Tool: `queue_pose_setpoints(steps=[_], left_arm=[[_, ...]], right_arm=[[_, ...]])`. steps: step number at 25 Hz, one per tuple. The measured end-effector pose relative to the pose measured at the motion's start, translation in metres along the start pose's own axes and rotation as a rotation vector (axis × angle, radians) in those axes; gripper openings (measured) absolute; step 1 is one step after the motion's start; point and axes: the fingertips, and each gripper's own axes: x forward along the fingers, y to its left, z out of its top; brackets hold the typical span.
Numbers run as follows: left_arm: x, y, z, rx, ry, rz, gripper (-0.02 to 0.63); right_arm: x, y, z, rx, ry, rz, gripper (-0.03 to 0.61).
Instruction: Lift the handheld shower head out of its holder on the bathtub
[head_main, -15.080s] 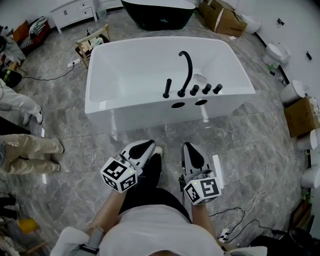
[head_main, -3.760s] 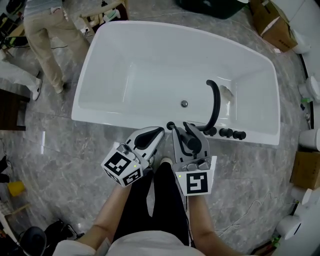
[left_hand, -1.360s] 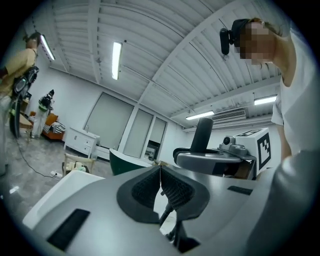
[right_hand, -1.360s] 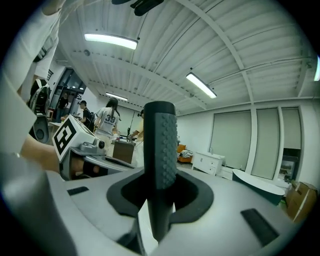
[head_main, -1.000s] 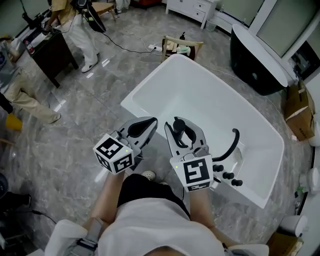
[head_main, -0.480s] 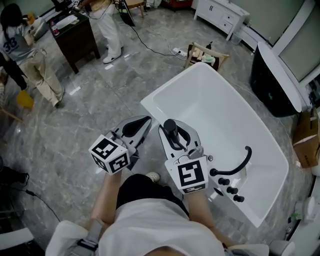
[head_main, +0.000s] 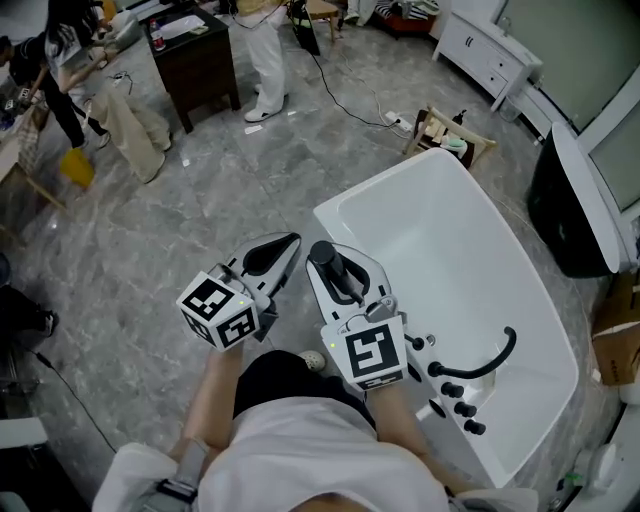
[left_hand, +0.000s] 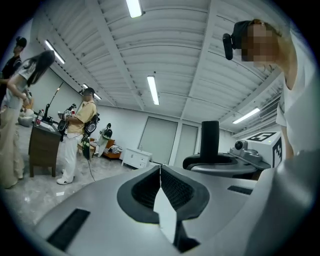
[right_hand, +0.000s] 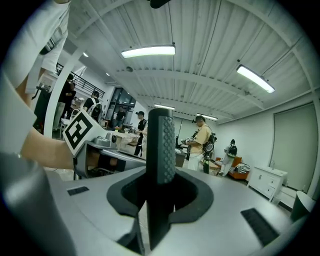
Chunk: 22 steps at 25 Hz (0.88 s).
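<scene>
Grey floor (head_main: 180, 230) ahead and leftward: open passage. White bathtub (head_main: 450, 260) close on right; black spout (head_main: 495, 358), knobs (head_main: 455, 392) stand on near rim. Dark table (head_main: 200, 65), people (head_main: 265, 50) well off. Perhaps wooden stool (head_main: 447, 135) beyond tub's far end.

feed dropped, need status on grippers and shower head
Left gripper shut, empty. Right gripper shut on shower head, lifted off bathtub. Nothing blocking.

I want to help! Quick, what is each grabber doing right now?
Left gripper: closed, empty.
Right gripper: closed on the black shower head.
</scene>
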Motion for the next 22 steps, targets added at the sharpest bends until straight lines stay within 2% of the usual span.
queue_pose_setpoints(steps=[6, 11, 22], left_arm=[[-0.025, 0.021, 0.009, 0.007, -0.033, 0.085, 0.012], [-0.045, 0.036, 0.015, 0.011, -0.057, 0.149, 0.012], [-0.089, 0.059, 0.024, 0.013, -0.08, 0.265, 0.012]], right_arm=[[0.018, 0.034, 0.013, -0.018, -0.027, 0.11, 0.109], [0.025, 0.049, 0.027, 0.021, -0.074, 0.183, 0.104], [0.042, 0.075, 0.046, 0.026, -0.097, 0.279, 0.104]])
